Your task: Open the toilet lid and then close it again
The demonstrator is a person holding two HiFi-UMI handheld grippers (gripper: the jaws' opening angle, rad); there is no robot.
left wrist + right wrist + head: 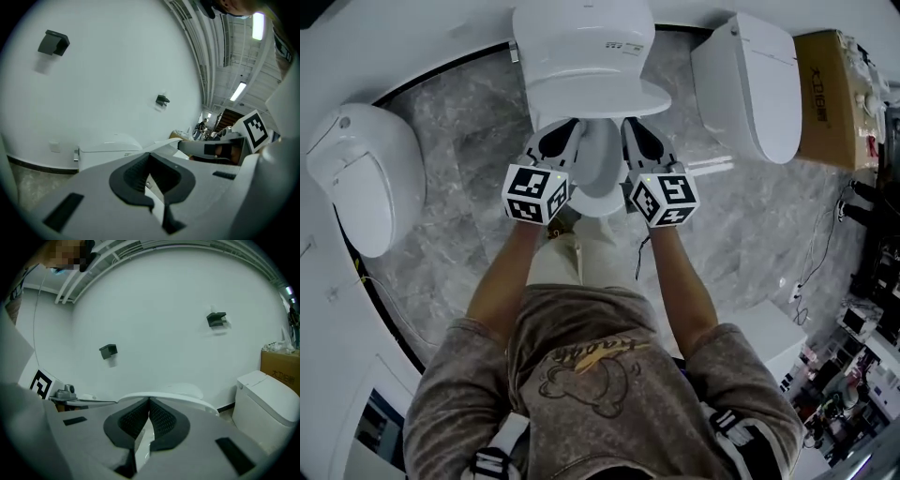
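**Head view.** Shows a white ceramic toilet at top centre of a grey marbled floor, backed against a curved white wall. Presents the white oval lid raised partway, front rim lifted clear of the white seat beneath. Places the left gripper, a grey two-jaw tool with a black-and-white marker cube, at the left of that front rim, and the matching right gripper at the right, both with tips tucked under the overhang; cannot tell whether touching.

**Left gripper view.** Shows jaws drawn narrow, black ribbed pads meeting at the tips and clamping nothing, only a white sliver visible through the gap behind. Sets the lid's rim just past the tips.

**Right gripper view.** Shows the same narrow state: pads together at the tips, nothing clamped, with the thin white arc of the lid directly beyond.

**Surroundings.** Includes a second white toilet to the right, a brown cardboard box just beside it, a rounded white toilet to the left, and black wall brackets.
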